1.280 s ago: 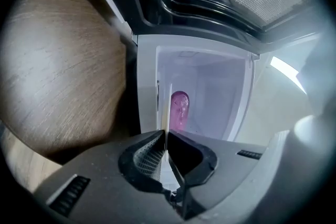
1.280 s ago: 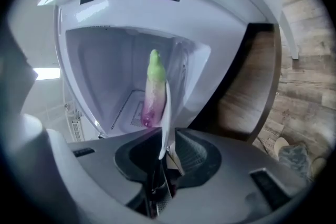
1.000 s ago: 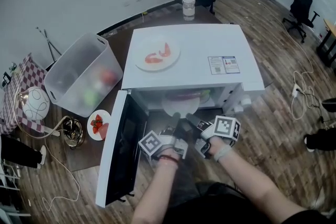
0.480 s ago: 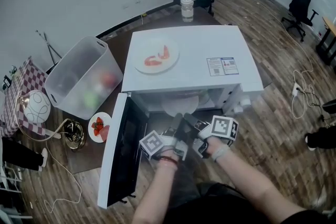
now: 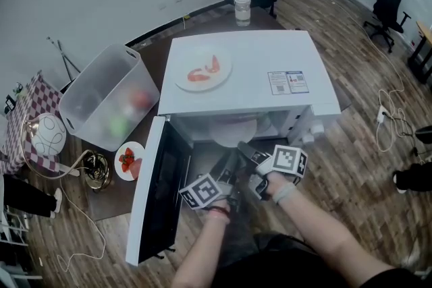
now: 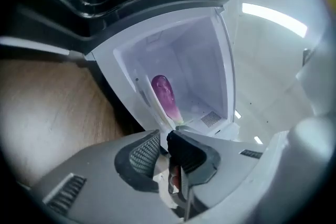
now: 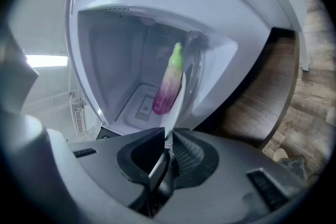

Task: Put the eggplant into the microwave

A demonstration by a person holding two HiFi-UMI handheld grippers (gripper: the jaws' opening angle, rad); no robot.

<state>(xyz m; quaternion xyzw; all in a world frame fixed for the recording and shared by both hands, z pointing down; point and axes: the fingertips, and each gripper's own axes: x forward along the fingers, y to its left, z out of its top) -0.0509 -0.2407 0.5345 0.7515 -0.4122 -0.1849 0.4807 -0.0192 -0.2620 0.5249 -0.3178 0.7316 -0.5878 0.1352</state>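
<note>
Even, bright room light; fisheye-bent edges; soft, dark-vignetted gripper views.

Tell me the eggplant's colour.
The eggplant on the plate is purple, paling to a green stem end; best in the right gripper view.

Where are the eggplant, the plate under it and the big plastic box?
eggplant (image 7: 163, 101), right gripper view, its purple lower end.
plate (image 7: 175, 107), right gripper view, its white rim near the jaws.
plastic box (image 5: 84, 101), head view, its clear side wall.
</note>
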